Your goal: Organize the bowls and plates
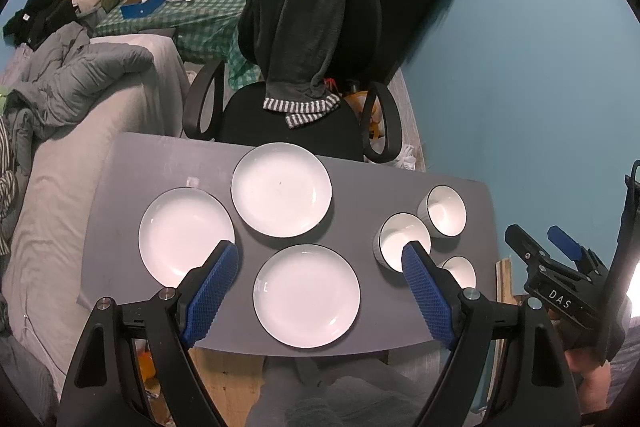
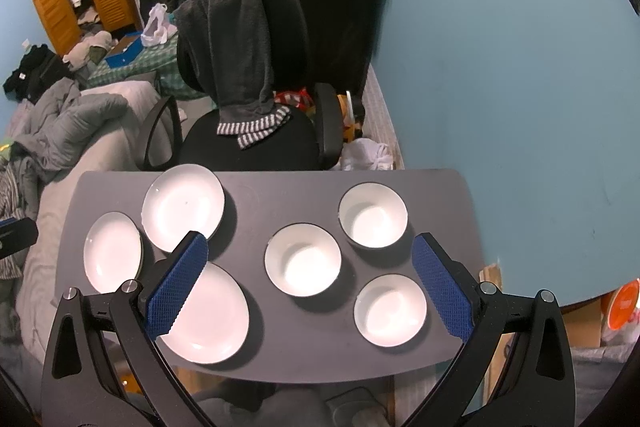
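Cluttered bedroom surroundings are framing a grey table (image 2: 248,195), where three plates (image 1: 306,295) and three bowls (image 2: 303,259) are lying apart. Both grippers (image 1: 320,291) (image 2: 310,283) are being held spread and empty. Being glazed, slippery and breakable, each is probably best pinched at its rim.

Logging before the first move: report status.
Left gripper and right gripper open, empty, above table. Three plates left, three bowls right, all separate. Nothing in the way.
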Available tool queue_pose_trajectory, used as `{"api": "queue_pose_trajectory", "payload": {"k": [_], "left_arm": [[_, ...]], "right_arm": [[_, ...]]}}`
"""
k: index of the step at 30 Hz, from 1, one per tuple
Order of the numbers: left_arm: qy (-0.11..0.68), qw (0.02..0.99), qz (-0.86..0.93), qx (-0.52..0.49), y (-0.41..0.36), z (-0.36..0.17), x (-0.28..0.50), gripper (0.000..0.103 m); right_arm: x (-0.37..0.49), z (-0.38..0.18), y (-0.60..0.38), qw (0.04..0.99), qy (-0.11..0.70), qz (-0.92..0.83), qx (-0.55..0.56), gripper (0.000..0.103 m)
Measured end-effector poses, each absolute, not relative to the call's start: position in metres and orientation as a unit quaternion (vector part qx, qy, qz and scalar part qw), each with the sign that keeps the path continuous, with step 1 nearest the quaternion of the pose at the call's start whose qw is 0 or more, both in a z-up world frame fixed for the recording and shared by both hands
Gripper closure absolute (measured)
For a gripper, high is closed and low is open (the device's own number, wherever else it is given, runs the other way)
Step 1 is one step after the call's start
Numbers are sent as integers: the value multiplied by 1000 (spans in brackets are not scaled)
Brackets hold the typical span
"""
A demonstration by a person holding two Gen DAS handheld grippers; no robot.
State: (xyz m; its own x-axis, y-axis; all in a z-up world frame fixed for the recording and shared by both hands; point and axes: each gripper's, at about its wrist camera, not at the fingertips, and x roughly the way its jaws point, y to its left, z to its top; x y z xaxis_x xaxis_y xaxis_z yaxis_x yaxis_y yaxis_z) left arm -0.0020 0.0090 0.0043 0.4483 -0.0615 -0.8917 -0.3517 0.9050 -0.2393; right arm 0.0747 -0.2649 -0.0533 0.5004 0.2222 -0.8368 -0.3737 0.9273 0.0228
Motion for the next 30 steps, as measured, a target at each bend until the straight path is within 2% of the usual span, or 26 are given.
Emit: {"api": "queue_pose_trajectory", "payload": {"k": [30], "left_arm": [[519, 825, 82, -208, 9, 1, -2, 18]], "right_arm": [[75, -56, -265, 861, 471, 175, -79, 2]]}}
